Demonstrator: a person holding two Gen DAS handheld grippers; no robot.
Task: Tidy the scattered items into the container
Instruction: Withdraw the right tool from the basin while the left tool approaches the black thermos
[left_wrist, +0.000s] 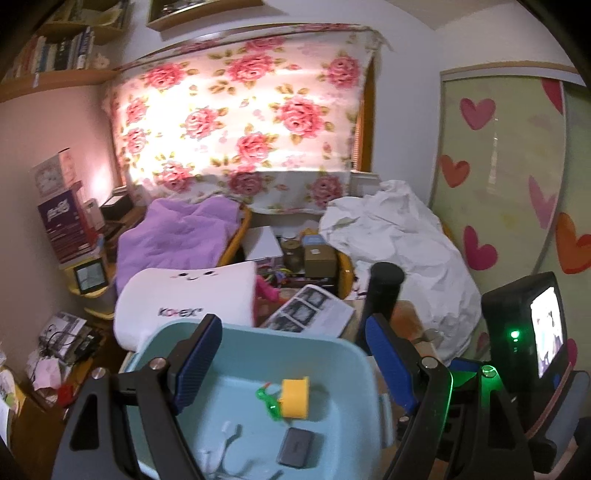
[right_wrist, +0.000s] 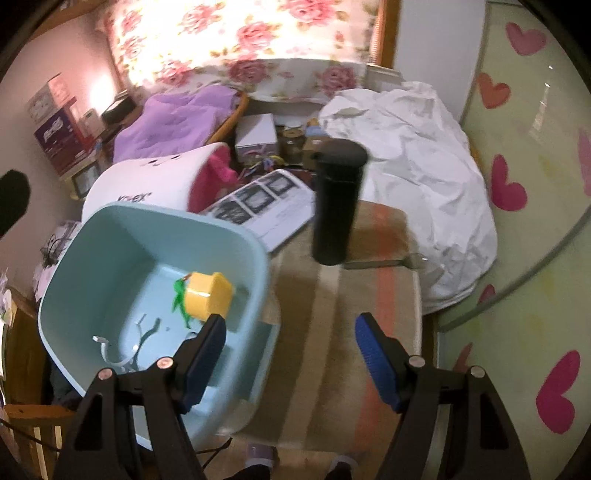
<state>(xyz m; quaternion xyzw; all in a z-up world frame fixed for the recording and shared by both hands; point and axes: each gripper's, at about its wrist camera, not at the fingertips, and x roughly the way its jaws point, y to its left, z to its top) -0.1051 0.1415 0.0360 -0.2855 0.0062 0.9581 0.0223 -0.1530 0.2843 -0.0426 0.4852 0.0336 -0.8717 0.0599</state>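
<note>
white cable (left_wrist: 225, 439) in blue tub (left_wrist: 332, 354), partly hidden.

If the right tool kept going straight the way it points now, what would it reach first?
Probably the black bottle standing on the striped mat; it lies just ahead of the open right tool. Depth is uncertain.

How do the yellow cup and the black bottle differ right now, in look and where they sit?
The yellow cup lies on its side inside the light blue tub; the black bottle stands upright outside it, on the striped cloth. The yellow cup is short and squat, the black bottle tall and slim. The yellow cup's mouth is open, the black bottle is capped. Neither is gripped: the left gripper and the right gripper are both open.
</note>
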